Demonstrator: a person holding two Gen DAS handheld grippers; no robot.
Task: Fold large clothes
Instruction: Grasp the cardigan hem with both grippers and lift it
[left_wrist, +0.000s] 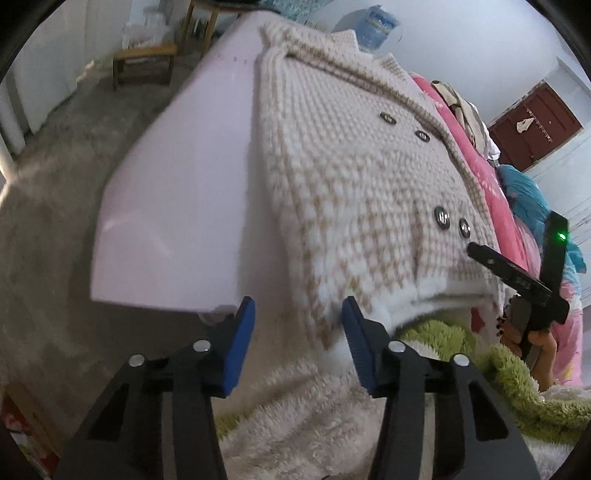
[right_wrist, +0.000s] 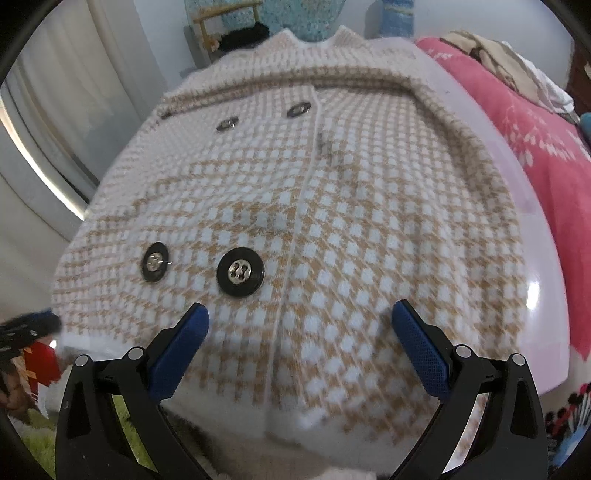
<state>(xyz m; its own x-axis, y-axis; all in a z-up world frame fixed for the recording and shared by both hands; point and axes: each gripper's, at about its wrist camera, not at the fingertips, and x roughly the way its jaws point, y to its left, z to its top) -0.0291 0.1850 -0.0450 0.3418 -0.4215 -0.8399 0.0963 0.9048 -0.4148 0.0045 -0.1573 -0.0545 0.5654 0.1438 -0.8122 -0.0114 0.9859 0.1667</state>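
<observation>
A cream and tan houndstooth coat (left_wrist: 351, 177) with black buttons lies front up on a pale lilac board (left_wrist: 177, 206); its hem hangs over the near edge. My left gripper (left_wrist: 298, 321) is open, its blue pads either side of the coat's lower left edge, holding nothing. The right gripper shows in the left wrist view (left_wrist: 524, 280) at the coat's lower right. In the right wrist view the coat (right_wrist: 314, 229) fills the frame. My right gripper (right_wrist: 301, 325) is open wide just above the hem, below two black buttons (right_wrist: 240, 276).
A green fluffy blanket (left_wrist: 480, 354) lies under the hem. A pink quilt (right_wrist: 546, 147) with piled clothes is to the right. A wooden stool (left_wrist: 144, 62) stands on the concrete floor at the far left. A dark red door (left_wrist: 535, 122) is at the back right.
</observation>
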